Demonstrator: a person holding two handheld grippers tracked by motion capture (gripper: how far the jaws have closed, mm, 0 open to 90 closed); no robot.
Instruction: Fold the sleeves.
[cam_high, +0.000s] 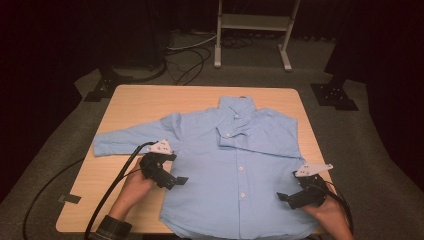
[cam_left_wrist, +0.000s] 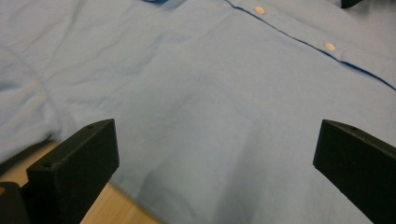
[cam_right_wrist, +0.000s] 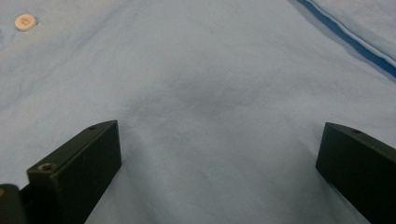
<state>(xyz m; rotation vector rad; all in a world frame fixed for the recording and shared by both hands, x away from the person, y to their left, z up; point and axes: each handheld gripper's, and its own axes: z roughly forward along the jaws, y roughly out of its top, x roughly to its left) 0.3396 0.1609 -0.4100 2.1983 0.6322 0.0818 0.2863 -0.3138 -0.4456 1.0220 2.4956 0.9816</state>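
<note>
The light blue shirt is spread buttoned-side up across the centre and right of the table, one sleeve already folded over its chest, and both the left gripper and the right gripper are held wide open above its lower sides, apparently so that the body can be folded next.

A recording lab or studio, black drapes all round, grey carpet floor, cables trailing behind the wooden table, white metal stand at the back, black stand feet by the far corners
</note>
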